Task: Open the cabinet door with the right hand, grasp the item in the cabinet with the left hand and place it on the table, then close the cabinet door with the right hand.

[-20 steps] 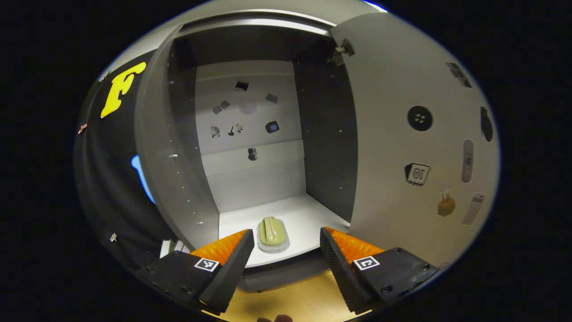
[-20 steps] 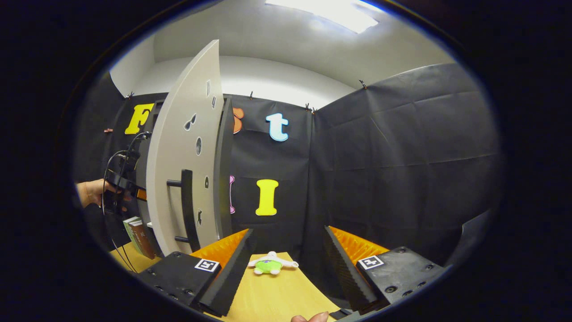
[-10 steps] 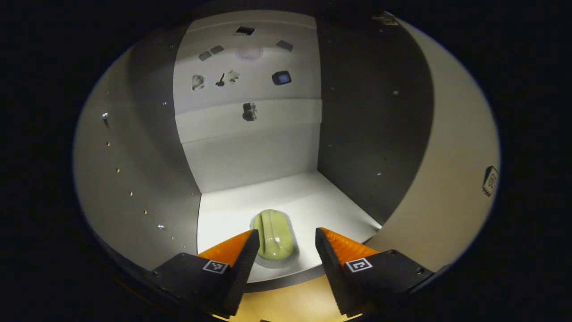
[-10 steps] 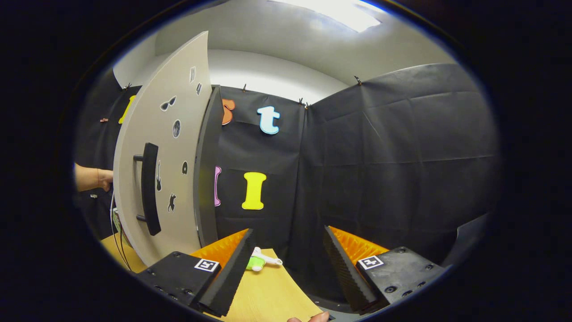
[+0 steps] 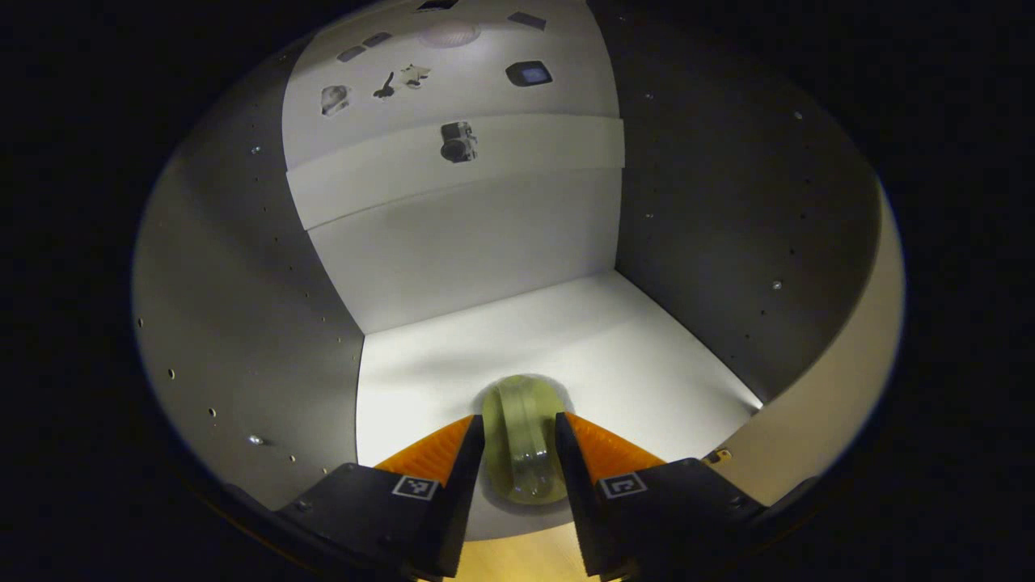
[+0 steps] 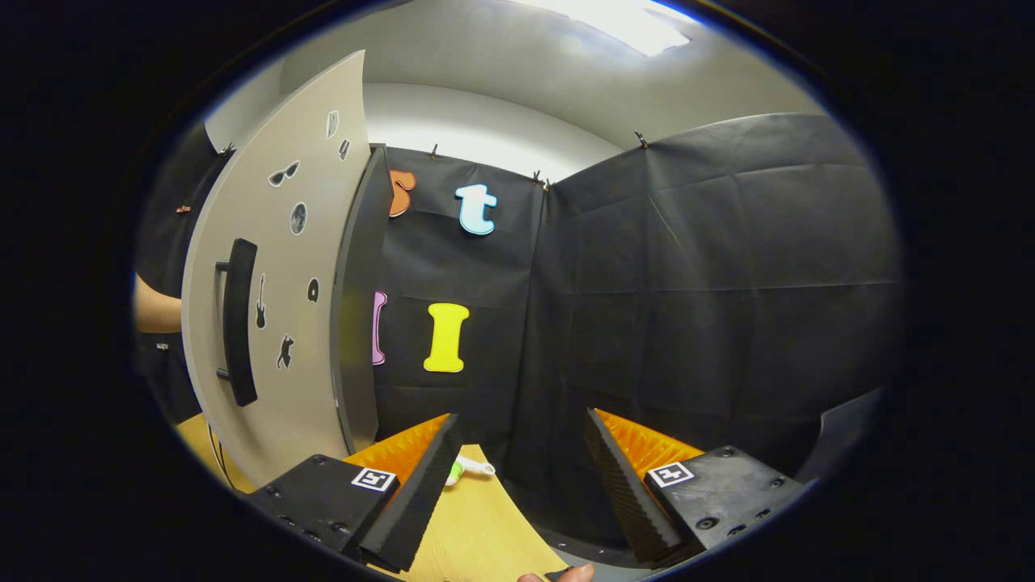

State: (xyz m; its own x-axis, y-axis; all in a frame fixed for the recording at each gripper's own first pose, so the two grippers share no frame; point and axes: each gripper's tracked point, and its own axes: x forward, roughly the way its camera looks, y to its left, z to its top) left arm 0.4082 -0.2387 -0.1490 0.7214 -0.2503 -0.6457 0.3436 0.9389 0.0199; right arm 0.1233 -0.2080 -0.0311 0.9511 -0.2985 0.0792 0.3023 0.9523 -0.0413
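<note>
In the left gripper view a pale green oval item point(image 5: 521, 453) with a raised ridge lies near the front edge of the white cabinet floor point(image 5: 582, 339). My left gripper point(image 5: 519, 420) reaches into the cabinet, and its two fingers press against the item's left and right sides. In the right gripper view the grey cabinet door point(image 6: 283, 242) stands swung open at the left, its black handle point(image 6: 238, 331) facing me. My right gripper point(image 6: 521, 418) is open with nothing between its fingers, away from the door, over the wooden table point(image 6: 477, 525).
Dark side walls point(image 5: 728, 226) with peg holes enclose the cabinet; stickers dot its back panel point(image 5: 453, 202). A small green-and-white toy point(image 6: 465, 469) lies on the table behind my right gripper's left finger. A person's arm point(image 6: 154, 303) shows beyond the door.
My left gripper went deeper into the cabinet and its fingers closed from wide open onto the green item. The right gripper view swung slightly, so the door moved left.
</note>
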